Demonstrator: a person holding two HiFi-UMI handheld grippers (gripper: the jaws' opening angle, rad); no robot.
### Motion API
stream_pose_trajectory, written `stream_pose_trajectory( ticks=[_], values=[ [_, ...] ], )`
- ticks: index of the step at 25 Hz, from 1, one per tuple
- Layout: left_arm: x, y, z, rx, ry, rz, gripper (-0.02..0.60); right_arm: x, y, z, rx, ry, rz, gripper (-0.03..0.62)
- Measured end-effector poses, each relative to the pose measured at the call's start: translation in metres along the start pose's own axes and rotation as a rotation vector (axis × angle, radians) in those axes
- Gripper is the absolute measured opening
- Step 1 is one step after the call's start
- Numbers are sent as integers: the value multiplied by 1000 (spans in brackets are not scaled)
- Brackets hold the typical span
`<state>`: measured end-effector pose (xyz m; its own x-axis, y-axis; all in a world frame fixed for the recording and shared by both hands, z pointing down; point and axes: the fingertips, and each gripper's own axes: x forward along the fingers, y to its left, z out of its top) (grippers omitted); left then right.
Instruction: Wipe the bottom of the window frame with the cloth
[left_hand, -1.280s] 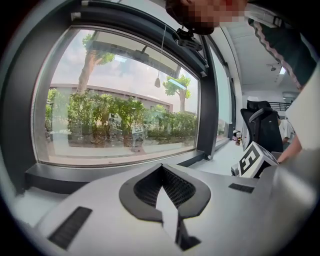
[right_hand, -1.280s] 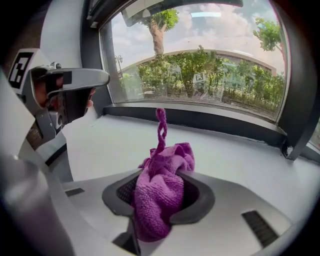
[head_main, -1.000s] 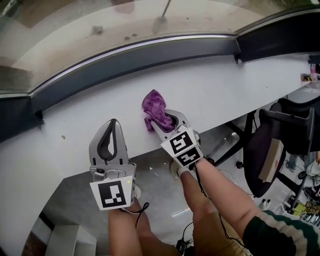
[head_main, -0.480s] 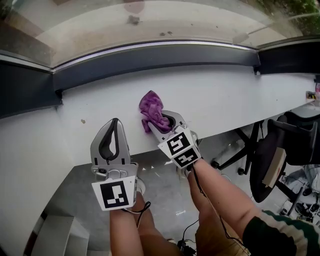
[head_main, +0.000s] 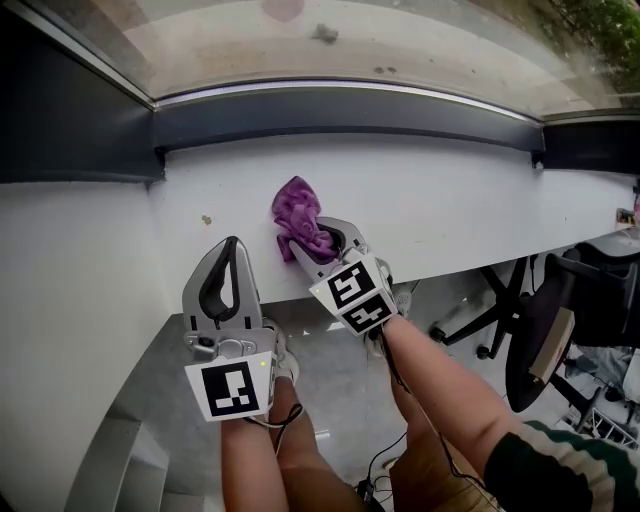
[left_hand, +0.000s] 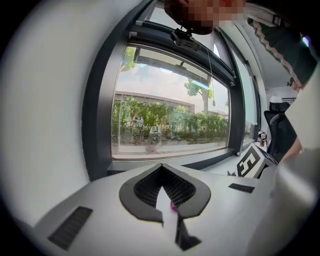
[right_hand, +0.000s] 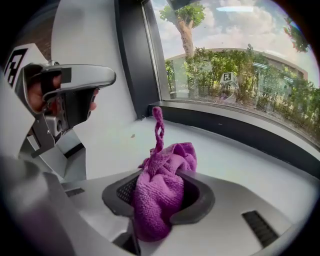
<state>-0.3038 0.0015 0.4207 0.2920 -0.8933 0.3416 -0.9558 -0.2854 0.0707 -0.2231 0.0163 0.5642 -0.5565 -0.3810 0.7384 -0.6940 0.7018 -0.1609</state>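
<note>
Office: swivel chair (head_main: 524, 332) beside wide windowsill (head_main: 450, 200)

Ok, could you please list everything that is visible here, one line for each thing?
cloth: one, purple, bunched in the right tool, over the sill
sill: one, white, below the window
frame: one, dark grey, along the sill's far edge
speck: one, brownish, on the sill, left of the cloth
chair: one, black, far right, lower than the sill
left tool: one, grey, shut, empty
right tool: one, grey, shut on the cloth
sleeve: one, dark green, lower right
</note>
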Motion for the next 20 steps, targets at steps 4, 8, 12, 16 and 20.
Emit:
stream_pose_trajectory(
  ticks=[4, 8, 12, 16, 20],
  values=[
    [-12, 26, -2, -9, -4, 36, 6, 16, 23, 14, -23, -2, 25, 149],
    [-22, 44, -7, -19, -1, 55, 6, 31, 46, 26, -46, -7, 51, 149],
    [-33, 62, -13, -32, 5, 79, 6, 47, 65, 39, -48, -13, 72, 149],
    [-43, 73, -17, -45, 7, 100, 6, 62, 89, 53, -67, -24, 109, 149],
    [-52, 80, -23, -51, 25, 104, 6, 76, 106, 64, -97, -33, 133, 149]
  ],
)
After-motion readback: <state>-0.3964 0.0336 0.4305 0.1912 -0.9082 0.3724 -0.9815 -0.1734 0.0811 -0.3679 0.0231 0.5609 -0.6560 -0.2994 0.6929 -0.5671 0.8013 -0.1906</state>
